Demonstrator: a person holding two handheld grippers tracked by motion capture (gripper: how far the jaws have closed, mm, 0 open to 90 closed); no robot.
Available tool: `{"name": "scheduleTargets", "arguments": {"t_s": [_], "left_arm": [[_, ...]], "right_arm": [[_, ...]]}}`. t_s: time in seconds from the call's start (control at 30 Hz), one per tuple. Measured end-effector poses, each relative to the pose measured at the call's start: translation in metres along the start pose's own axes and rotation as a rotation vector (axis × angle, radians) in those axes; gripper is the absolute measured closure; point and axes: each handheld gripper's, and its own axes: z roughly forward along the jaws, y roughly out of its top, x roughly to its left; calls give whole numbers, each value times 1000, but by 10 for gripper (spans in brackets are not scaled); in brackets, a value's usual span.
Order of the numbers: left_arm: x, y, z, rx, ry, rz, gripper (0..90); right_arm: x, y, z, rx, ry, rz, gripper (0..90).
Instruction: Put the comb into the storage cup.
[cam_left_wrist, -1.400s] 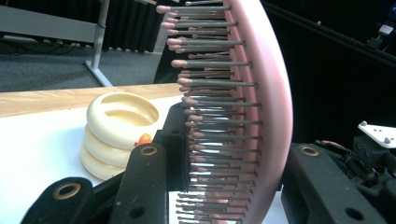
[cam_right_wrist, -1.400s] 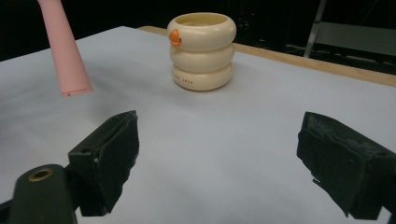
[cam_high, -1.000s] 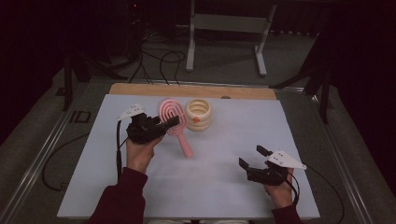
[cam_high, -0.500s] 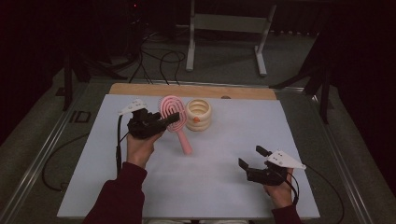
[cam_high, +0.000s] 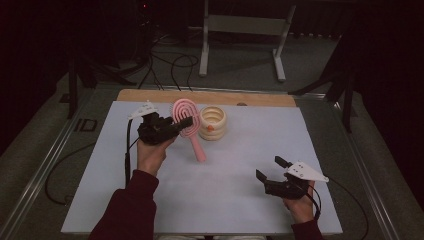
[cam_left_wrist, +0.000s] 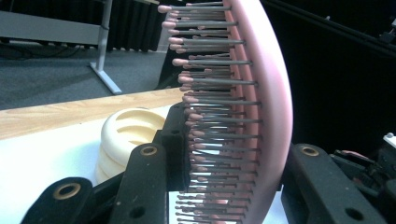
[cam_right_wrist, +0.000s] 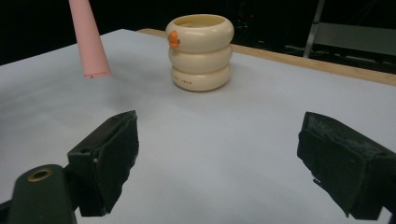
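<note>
A pink hairbrush (cam_high: 187, 125) is held by its oval head, tilted, with its handle (cam_right_wrist: 88, 42) slanting down toward the table. My left gripper (cam_high: 179, 123) is shut on the brush head; its bristles (cam_left_wrist: 215, 121) sit between the two black jaws in the left gripper view. Just right of the brush stands a cream ribbed cup (cam_high: 212, 122) with a small orange mark (cam_right_wrist: 173, 39), also seen behind the jaws as the cup (cam_left_wrist: 126, 137). My right gripper (cam_high: 271, 169) rests open near the front right of the table, its jaws wide apart with nothing between them (cam_right_wrist: 224, 163).
A white sheet (cam_high: 225, 195) covers the table, with a wooden strip (cam_high: 150, 95) along the far edge. Beyond it are a grey metal stand (cam_high: 242, 25) and cables (cam_high: 170, 60) on the floor. Cables trail from both grippers.
The left gripper has lifted the brush and turned it, so the head is raised and the handle swings down to the right. The right gripper has stayed still.
</note>
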Motion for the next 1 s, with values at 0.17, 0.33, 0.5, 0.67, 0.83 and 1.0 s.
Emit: {"name": "scheduleTargets", "arguments": {"t_s": [0.17,0.33,0.5,0.67,0.83,1.0], "left_arm": [[1,5,2,2,3,4,638],[2,11,3,1,7,12,638],[4,15,4,-1,12,9,638],[6,18,6,3,13,12,638],[8,23,10,11,22,19,638],[12,26,11,13,30,17,638]], "right_arm": [[-1,-1,-3,0,-7,6,127],[-1,-2,-4,0,-4,6,127],[-2,-3,-5,1,-7,12,127],[-2,-4,-5,0,-6,10,127],[-2,-4,-4,0,-3,8,127],[-1,-4,-4,-1,-2,7,128]]}}
